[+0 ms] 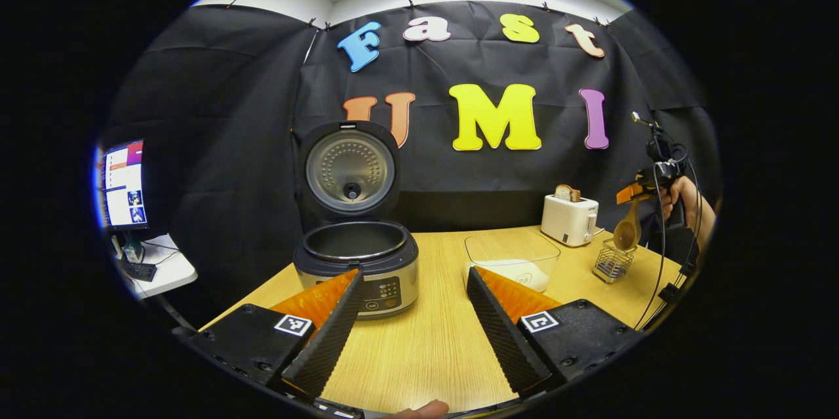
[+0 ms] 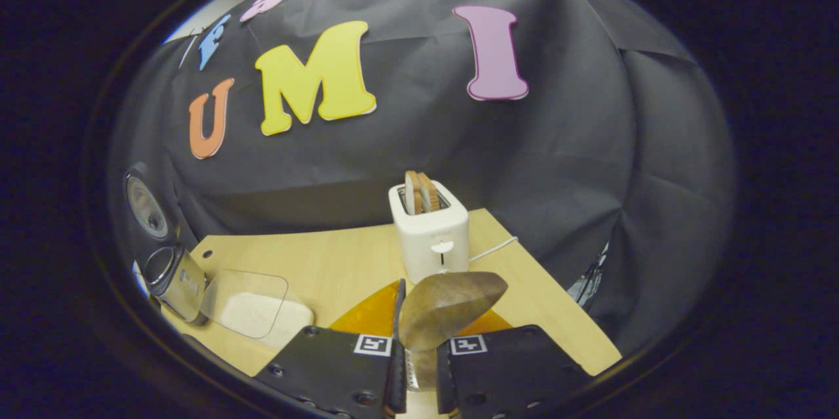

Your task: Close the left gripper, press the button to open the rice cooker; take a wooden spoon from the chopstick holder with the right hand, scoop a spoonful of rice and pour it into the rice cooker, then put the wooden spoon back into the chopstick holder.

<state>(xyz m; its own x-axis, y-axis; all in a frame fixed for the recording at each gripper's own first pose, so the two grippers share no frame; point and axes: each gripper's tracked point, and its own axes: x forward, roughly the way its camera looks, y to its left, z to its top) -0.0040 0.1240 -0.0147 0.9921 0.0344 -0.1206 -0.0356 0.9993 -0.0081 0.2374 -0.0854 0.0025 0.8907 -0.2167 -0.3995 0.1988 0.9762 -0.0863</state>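
The rice cooker (image 1: 357,268) stands on the wooden table with its lid (image 1: 351,170) raised and its pot showing dark inside. My left gripper (image 1: 414,273) hovers open just in front of it, holding nothing. At the far right a hand holds my right gripper (image 1: 639,193), shut on the wooden spoon (image 1: 627,230), whose bowl hangs just above the wire chopstick holder (image 1: 613,263). In the right gripper view the spoon (image 2: 451,306) sticks out from between the shut fingers of the right gripper (image 2: 419,347). A clear box of rice (image 1: 514,261) sits between the cooker and the holder.
A white toaster (image 1: 569,219) with bread stands at the back right, right ahead in the right gripper view as the toaster (image 2: 429,235). The cooker (image 2: 174,281) and rice box (image 2: 252,307) lie far left there. A monitor (image 1: 123,183) stands beyond the table's left edge.
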